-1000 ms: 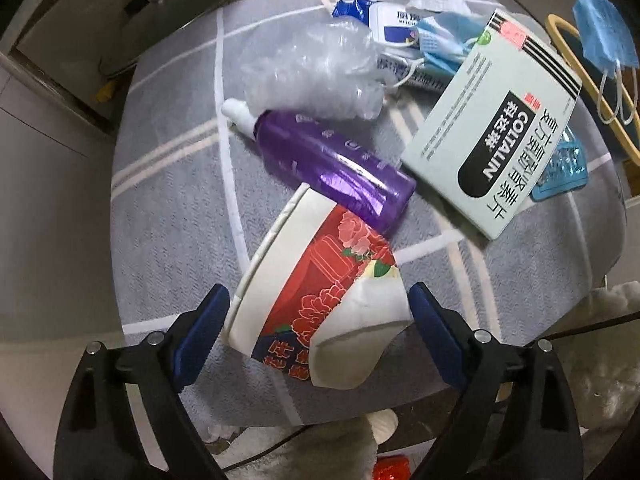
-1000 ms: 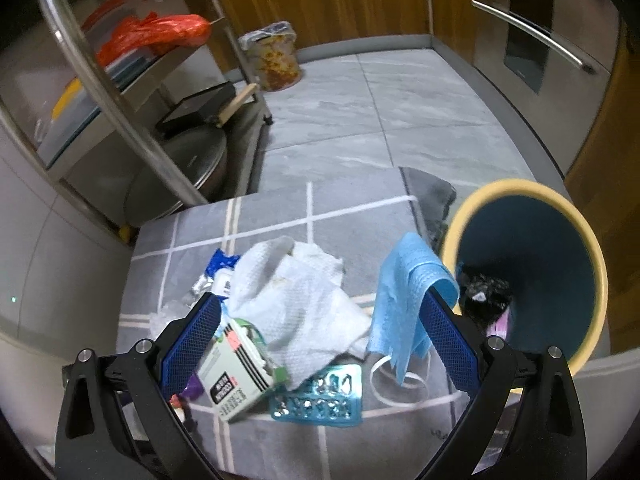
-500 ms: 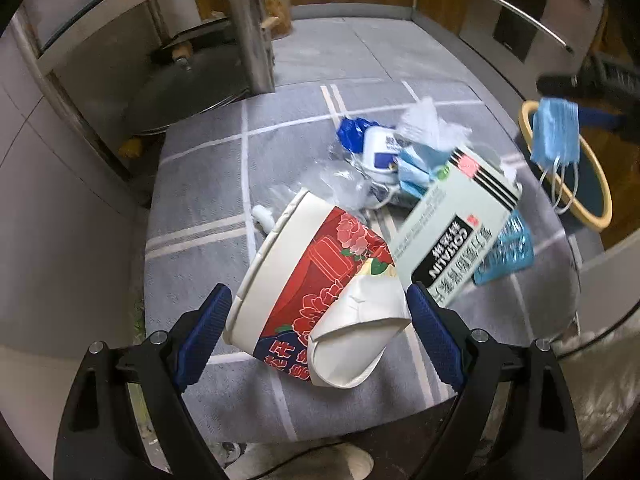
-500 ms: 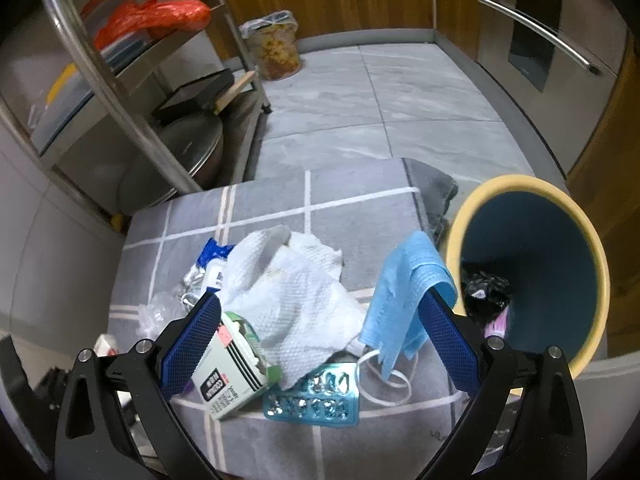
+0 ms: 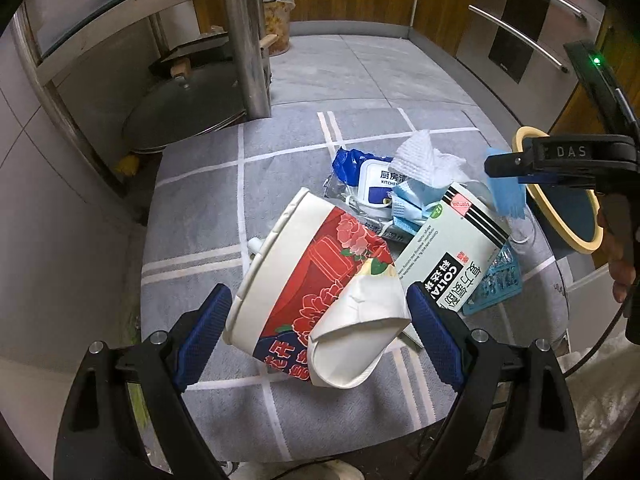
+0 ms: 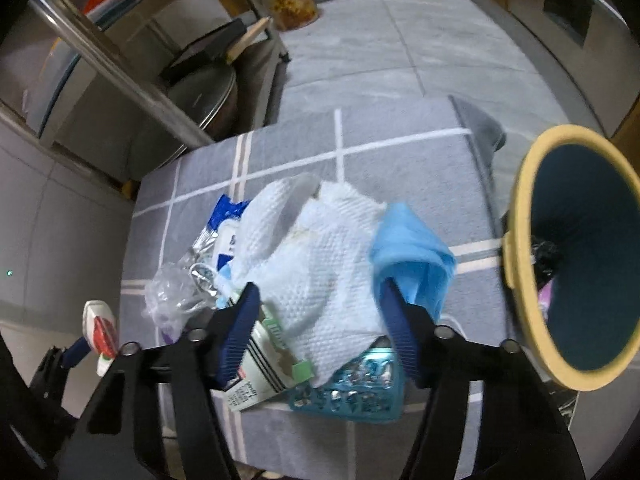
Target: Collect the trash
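Observation:
A red-and-white paper noodle cup [image 5: 320,280], dented at its base, hangs tilted above the grey checked tablecloth [image 5: 200,208], with my left gripper [image 5: 316,300] shut on it. In the right wrist view my right gripper [image 6: 319,290] hovers low over the trash heap, its jaws closing. A blue face mask [image 6: 412,264] is draped over its right finger. A crumpled white paper towel [image 6: 312,248] lies below, between the jaws, and the pads do not press on it. The yellow-rimmed bin [image 6: 516,248] stands tilted at the table's right edge.
The heap holds a green-white medicine box [image 5: 452,256], a teal blister pack [image 6: 352,388], a blue wipes pack [image 5: 376,180], clear plastic [image 6: 172,296] and a mostly hidden purple bottle. A steel rack with pans [image 5: 184,104] stands behind the table.
My left gripper has risen with the cup, off the table. My right gripper has come down over the heap with narrower jaws, the mask still on its right finger.

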`<state>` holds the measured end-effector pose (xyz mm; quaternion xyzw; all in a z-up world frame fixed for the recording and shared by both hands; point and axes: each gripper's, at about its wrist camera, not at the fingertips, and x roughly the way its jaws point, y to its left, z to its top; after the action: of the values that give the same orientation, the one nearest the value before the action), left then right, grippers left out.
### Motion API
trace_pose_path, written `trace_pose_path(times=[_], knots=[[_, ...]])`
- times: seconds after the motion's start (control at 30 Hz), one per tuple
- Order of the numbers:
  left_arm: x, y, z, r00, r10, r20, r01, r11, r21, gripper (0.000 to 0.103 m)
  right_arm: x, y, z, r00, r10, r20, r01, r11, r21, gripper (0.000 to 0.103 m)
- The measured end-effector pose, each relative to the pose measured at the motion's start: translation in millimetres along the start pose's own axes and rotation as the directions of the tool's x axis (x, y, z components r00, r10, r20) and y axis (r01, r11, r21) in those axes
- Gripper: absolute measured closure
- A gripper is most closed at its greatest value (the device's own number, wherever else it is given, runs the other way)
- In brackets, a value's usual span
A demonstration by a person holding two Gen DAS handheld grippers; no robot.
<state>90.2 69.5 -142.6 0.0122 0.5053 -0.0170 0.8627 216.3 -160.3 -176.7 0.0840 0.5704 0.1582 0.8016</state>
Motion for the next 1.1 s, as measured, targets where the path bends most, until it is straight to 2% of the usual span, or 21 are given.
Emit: trace_pose_path(times=[0.1,0.17,0.33,0.4,0.43,0.53,0.8,0.9,1.1], knots=[[2.1,0.1,2.8,1.0,-0.007,-0.001,0.007,1.0,-0.003,0.016,0.1,4.1,1.3,0.999,0.031,-0.008,-0.031,1.0,-0.003,0.056],[3.2,-0.1,5.5,1.0,-0.012,0.0,0.012,1.0,-0.003,0.016,1.0,7.9,0.9,0.998,0.062,-0.021,-0.062,0.998,-0.001,0.059],[5.7,-4.7,11.3,1.0,-0.026,0.006,0.026,1.0,0.008,0.016,9.5,20.2,-2.0,0.995,0.07,-0.069,-0.073,0.996,-0.047,0.068],[7.6,-5.7,13.1,1.0,-0.029,0.004,0.029,0.999,0.017,0.016,14.9,22.8,-2.8,0.995,0.045,-0.09,-0.052,0.996,-0.073,0.08],[8.3,-6.2,14.2,1.0,-0.03,0.003,0.03,0.999,0.018,0.016,16.6,21.8,-2.3,0.995,0.035,-0.094,-0.042,0.996,-0.075,0.089],[7.8,-5.4,17.8,0.999,-0.039,0.01,0.039,0.999,0.008,0.016,13.4,18.3,1.0,0.997,0.03,-0.075,-0.036,0.997,-0.069,0.101],[-4.5,-9.7,26.6,0.997,-0.048,0.062,0.048,0.999,0.002,0.016,-39.8,3.7,15.8,0.992,0.08,0.096,-0.076,0.996,-0.047,0.101],[-11.0,-14.1,29.3,0.995,-0.053,0.086,0.053,0.999,0.007,0.016,-62.0,-3.8,19.0,0.981,0.12,0.154,-0.116,0.993,-0.039,0.101],[-23.0,-26.7,31.1,0.99,-0.05,0.132,0.045,0.998,0.04,0.016,-103.0,-11.6,17.8,0.955,0.124,0.269,-0.11,0.992,-0.066,0.101]])
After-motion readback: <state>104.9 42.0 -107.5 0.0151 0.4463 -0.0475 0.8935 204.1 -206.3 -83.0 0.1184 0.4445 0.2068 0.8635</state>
